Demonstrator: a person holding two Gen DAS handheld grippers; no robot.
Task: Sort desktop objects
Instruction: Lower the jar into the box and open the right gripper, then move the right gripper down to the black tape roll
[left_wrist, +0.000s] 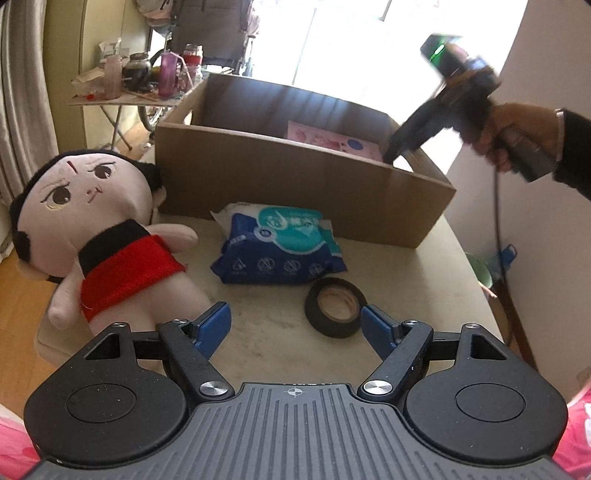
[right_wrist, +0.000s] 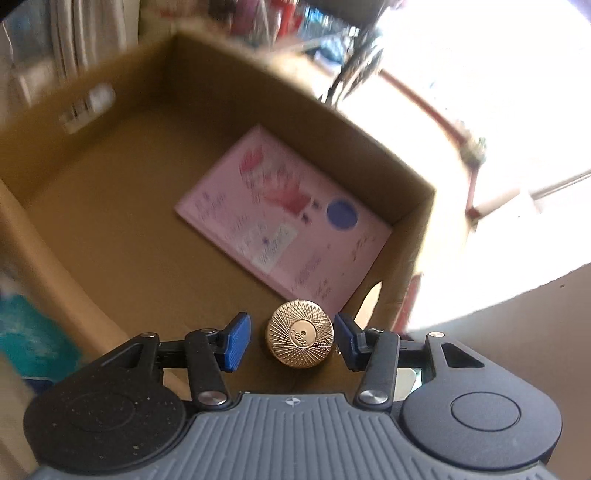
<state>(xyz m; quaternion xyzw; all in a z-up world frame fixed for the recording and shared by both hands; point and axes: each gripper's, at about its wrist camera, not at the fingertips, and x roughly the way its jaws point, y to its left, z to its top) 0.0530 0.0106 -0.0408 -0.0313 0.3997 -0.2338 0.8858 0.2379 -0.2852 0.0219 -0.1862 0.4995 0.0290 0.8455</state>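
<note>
Already a pink booklet (right_wrist: 284, 218) and gold disc (right_wrist: 300, 339) are seen boxed, both grippers' jaws spread empty, while doll (left_wrist: 92, 236), wipes pack (left_wrist: 280, 247) and tape roll (left_wrist: 335, 306) are left outside.

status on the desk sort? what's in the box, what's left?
Done: pink booklet and gold round case lie in the cardboard box. In hand: nothing; right gripper and left gripper are open. Left on the table: plush doll, wipes pack, tape roll.
</note>
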